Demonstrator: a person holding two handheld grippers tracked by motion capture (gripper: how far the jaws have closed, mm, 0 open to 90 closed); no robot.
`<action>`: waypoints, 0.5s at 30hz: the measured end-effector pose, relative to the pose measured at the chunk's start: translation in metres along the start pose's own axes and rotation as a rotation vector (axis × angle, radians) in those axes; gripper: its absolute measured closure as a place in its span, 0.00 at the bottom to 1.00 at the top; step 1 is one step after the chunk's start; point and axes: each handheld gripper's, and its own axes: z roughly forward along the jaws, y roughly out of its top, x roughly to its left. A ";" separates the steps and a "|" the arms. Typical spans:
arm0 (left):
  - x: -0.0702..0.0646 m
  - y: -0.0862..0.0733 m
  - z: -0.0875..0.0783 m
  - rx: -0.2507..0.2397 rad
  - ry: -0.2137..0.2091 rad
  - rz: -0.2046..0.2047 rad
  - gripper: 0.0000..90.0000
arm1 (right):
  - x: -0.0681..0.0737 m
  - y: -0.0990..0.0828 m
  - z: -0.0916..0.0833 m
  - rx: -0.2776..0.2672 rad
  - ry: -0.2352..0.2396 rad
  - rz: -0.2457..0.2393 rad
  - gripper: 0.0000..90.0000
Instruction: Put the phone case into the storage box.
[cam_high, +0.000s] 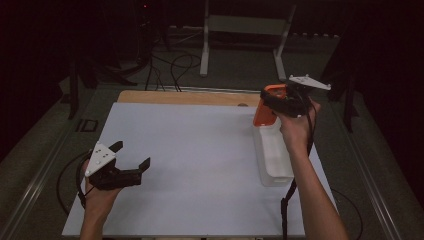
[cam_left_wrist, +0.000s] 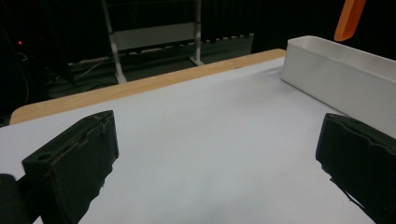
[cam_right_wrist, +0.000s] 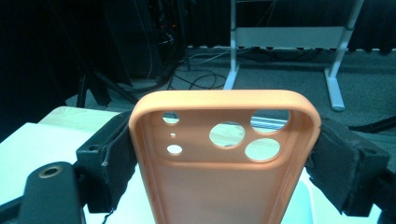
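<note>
White sheeting covers the surface (cam_high: 200, 165), with a strip of bare wood along its far edge and a dark room with a metal stand (cam_high: 245, 30) behind; at the left, the left claw (cam_high: 131, 157) hovers low over the sheet, its jaws standing well apart with nothing between them; toward the right, a long white bin (cam_high: 274, 157) lies on the sheet near the edge; above the bin's far end, the right claw (cam_high: 270, 102) is raised off the surface and clamped on an orange phone case (cam_right_wrist: 219, 163), its pads pressing the case's two long sides, camera holes uppermost, the hollow inside facing the right gripper view.
</note>
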 end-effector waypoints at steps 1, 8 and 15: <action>0.001 -0.001 -0.002 -0.002 0.004 0.005 0.00 | -0.001 0.001 0.000 -0.002 -0.004 0.000 0.18; 0.004 -0.011 -0.010 -0.041 0.023 0.017 0.00 | -0.004 0.004 -0.001 -0.011 -0.019 -0.004 0.18; 0.007 -0.024 -0.019 -0.063 0.029 0.032 0.00 | -0.009 0.005 0.001 -0.011 -0.034 0.002 0.18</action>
